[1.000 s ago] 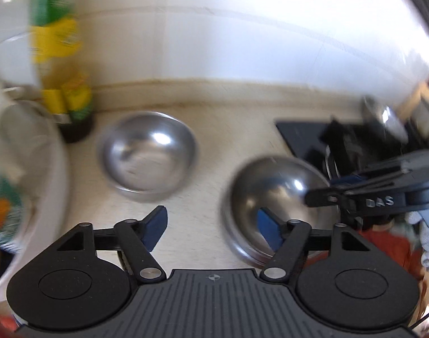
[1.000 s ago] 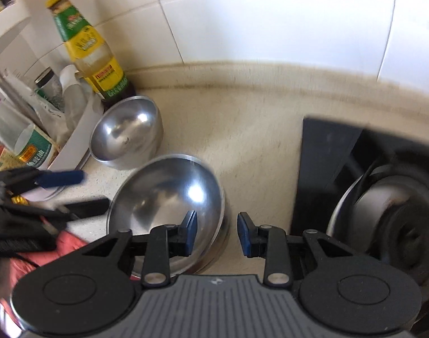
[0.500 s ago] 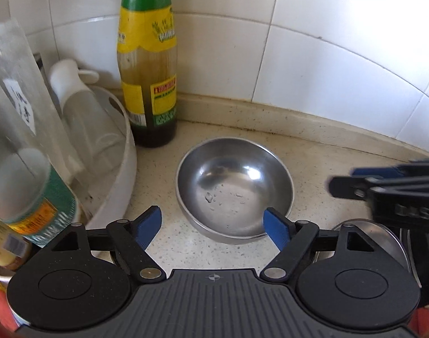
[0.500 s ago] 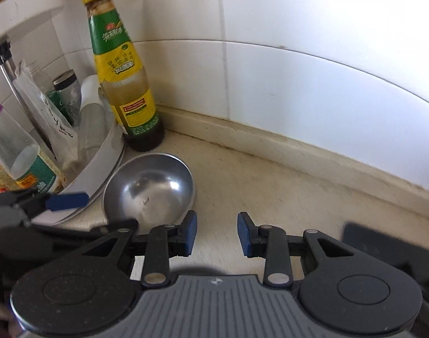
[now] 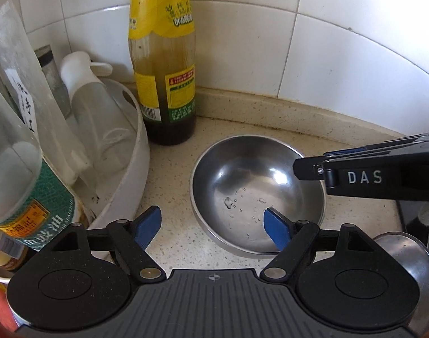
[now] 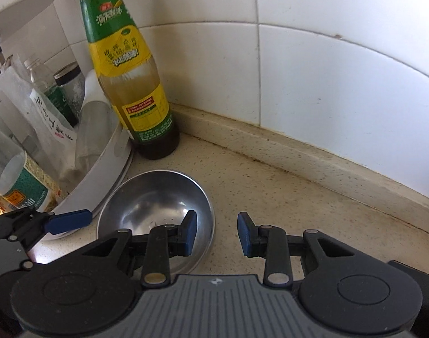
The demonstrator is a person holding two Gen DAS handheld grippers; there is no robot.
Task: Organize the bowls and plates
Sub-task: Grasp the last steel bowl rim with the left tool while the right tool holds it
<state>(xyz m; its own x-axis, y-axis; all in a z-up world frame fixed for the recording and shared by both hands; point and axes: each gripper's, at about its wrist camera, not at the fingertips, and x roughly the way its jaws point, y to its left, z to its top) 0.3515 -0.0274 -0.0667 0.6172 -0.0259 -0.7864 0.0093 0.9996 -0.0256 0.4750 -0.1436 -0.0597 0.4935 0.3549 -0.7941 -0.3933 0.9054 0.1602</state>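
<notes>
Left wrist: left gripper [image 5: 213, 224] apparently straddles bowl [image 5: 256, 194] rim.

A speckled beige countertop [image 5: 172, 186] is carrying a steel bowl [image 5: 256, 197] (water droplets inside), a sauce bottle [image 5: 163, 64] standing by the tiled wall, and a white tub [image 5: 130, 152].
</notes>
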